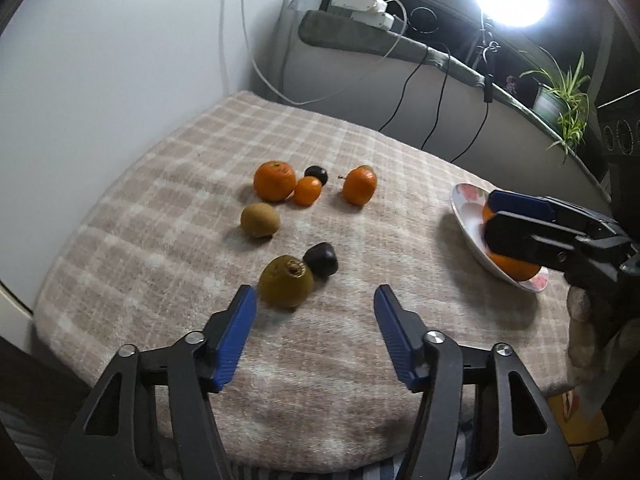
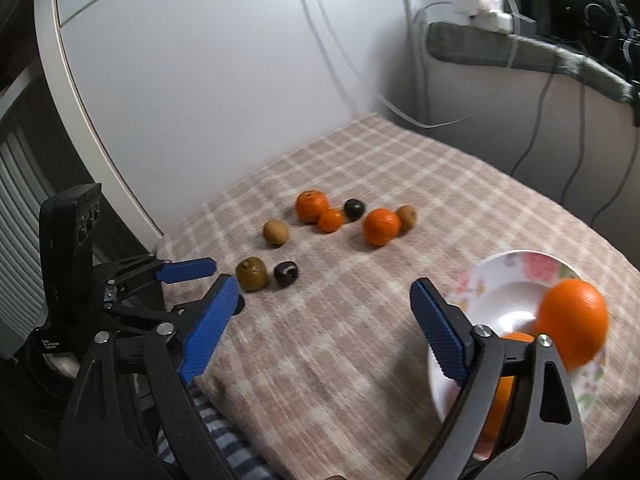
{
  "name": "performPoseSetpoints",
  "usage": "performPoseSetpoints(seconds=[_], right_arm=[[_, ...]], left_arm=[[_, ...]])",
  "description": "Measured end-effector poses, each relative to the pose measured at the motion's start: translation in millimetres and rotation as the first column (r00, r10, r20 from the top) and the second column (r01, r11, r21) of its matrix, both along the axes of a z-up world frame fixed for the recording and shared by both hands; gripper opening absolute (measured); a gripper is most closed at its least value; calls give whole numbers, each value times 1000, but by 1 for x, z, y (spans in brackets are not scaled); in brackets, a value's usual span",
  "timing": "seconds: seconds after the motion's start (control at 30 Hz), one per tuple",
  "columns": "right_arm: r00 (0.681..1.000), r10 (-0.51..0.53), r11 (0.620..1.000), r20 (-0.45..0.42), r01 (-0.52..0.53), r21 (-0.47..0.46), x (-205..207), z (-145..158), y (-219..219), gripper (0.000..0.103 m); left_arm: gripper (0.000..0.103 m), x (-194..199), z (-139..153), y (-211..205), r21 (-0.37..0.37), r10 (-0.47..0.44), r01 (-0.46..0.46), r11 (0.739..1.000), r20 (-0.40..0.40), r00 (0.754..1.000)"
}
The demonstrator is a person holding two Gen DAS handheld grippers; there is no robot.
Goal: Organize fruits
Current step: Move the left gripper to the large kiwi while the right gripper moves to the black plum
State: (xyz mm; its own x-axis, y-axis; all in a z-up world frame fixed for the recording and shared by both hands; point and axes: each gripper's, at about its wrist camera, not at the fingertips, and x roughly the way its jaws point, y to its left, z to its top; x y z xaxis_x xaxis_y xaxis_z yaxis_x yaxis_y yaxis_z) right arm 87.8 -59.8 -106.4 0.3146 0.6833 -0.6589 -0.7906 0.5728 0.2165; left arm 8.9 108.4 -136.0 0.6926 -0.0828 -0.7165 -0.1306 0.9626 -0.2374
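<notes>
1. Surface: we work on a beige-and-white checked blanket [image 1: 344,152] spread over the surface, with a floral-rimmed white plate [image 2: 516,276] at its right side.
2. Plate contents: we count a large round orange [image 2: 572,324] lying in the plate; a second orange shape shows behind our right gripper's frame.
3. Right gripper [image 2: 320,312]: jaws spread wide, holding nothing, with the plate just right of its right jaw.
4. Left gripper [image 1: 316,312]: jaws spread wide and empty.
5. Nearest loose fruit: a green-brown kiwi with its stem scar upward [image 1: 286,282], just ahead of the left jaw and left of the jaws' centre line; a dark plum [image 1: 320,260] touches it behind.
6. Further fruit: a tan kiwi [image 1: 259,220], three tangerines and another plum lie beyond.
7. Judgement: we rate the left gripper nearer; a small shift left should centre the kiwi.
</notes>
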Motion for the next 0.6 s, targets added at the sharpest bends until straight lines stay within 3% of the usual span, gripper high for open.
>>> performPoseSetpoints(seconds=[0.13, 0.2, 0.33, 0.6], right_arm=[[999, 40, 999, -34, -41, -21, 3, -13, 23, 85], [996, 57, 998, -62, -59, -29, 5, -19, 31, 73], [986, 54, 998, -155, -59, -27, 16, -33, 47, 64], [943, 19, 1000, -332, -18, 7, 43, -61, 61, 51]], left_arm=[[50, 3, -9, 8, -22, 4, -5, 1000, -20, 1000], [49, 5, -13, 11, -27, 5, -6, 1000, -27, 1000], [45, 9, -18, 13, -30, 0, -1, 1000, -36, 999], [43, 12, -23, 16, -25, 1, -2, 1000, -40, 999]])
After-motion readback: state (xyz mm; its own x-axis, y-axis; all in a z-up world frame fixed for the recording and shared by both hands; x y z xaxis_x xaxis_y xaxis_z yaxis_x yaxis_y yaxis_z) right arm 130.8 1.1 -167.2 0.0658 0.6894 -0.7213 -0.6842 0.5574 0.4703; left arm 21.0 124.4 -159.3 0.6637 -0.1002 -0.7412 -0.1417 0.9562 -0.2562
